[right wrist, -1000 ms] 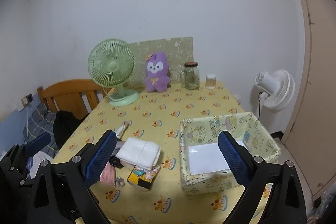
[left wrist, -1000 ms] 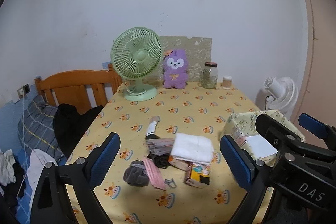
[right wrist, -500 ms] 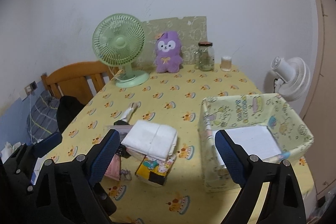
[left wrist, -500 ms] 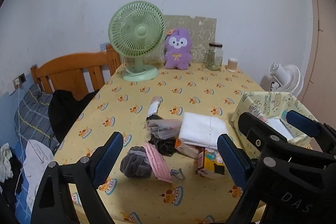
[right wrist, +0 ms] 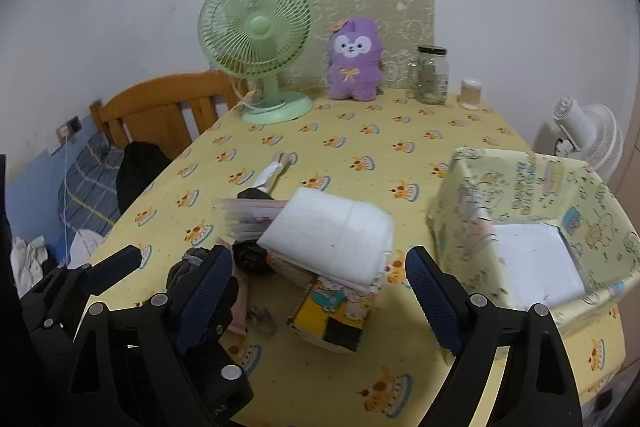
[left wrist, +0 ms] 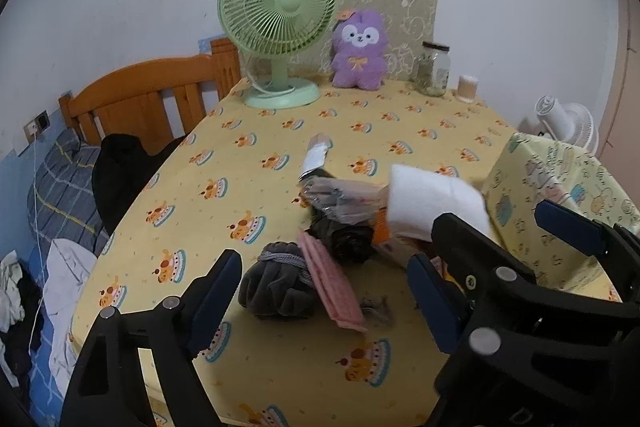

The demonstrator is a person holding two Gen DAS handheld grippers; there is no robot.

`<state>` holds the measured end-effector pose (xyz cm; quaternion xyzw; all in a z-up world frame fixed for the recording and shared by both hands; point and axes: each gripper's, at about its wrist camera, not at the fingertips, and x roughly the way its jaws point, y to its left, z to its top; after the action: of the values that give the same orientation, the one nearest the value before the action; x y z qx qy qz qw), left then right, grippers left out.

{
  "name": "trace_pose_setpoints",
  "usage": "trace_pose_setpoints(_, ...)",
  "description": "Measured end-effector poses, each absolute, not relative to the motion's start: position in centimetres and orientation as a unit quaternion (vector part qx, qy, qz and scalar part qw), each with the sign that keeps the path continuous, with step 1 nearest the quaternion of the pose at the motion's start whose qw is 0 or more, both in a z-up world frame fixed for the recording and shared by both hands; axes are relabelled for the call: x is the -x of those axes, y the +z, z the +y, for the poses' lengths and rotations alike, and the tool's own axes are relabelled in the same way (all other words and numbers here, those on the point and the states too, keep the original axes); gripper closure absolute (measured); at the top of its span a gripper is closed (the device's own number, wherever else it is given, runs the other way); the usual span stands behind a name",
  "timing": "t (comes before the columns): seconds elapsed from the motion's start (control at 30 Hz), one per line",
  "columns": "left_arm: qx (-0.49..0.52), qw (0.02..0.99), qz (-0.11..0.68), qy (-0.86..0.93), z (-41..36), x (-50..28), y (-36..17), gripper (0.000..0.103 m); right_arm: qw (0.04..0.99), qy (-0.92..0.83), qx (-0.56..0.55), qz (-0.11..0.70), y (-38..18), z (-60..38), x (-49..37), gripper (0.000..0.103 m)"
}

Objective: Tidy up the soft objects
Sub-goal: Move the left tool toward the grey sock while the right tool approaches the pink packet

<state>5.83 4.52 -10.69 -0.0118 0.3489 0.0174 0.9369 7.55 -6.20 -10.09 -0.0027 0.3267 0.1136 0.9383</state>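
Two grippers: both hang over the near edge of the table (left wrist: pixel 248 155), side by side, tilted down at the pile.
Left gripper (left wrist: pixel 324 299): jaws released but lately narrowing; the grey rolled cloth (left wrist: pixel 276 287) and the pink face mask (left wrist: pixel 334 283) lie between them, untouched.
Right gripper (right wrist: pixel 320 291): jaws released, also lately narrowing; the printed carton (right wrist: pixel 332 311) sits between them, no pad touching it.
Pile: mid-table, near the front edge. White folded cloth (right wrist: pixel 332 239) lies on top of the carton; a clear plastic pouch (right wrist: pixel 248 211) sticks out from under its left side; a black crumpled item (left wrist: pixel 344 239) lies just behind the mask.
Slim tube (left wrist: pixel 316 155): flat on the table, just behind the pile.
Storage box (right wrist: pixel 532 195): yellow printed fabric, just right of the pile, a white sheet (right wrist: pixel 536 263) on its floor.
Back edge: green desk fan (left wrist: pixel 280 15), purple plush toy (left wrist: pixel 360 51), glass jar (left wrist: pixel 434 69), small white container (left wrist: pixel 468 89), in a row by the wall.
Left of table: wooden bed frame (left wrist: pixel 148 95).
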Motion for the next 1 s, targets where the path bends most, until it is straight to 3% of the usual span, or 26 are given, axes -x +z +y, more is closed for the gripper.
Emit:
trace_pose_setpoints(0.37,0.019,0.923,0.381,0.047,6.3,-7.6,-12.7,0.036,0.925,0.120,0.007,0.361,-12.2,-4.9,-9.7,0.013)
trace_pose_setpoints(0.67,0.012,0.922,0.384,0.039,7.6,-7.6,-13.2,0.038,0.914,0.134,-0.003,0.382,-13.3,-2.9,-10.2,0.025)
trace_pose_setpoints(1.0,0.015,0.920,0.391,0.033,9.4,-7.4,-13.4,0.038,0.912,0.137,0.006,0.386,-13.3,-0.9,-9.7,0.025)
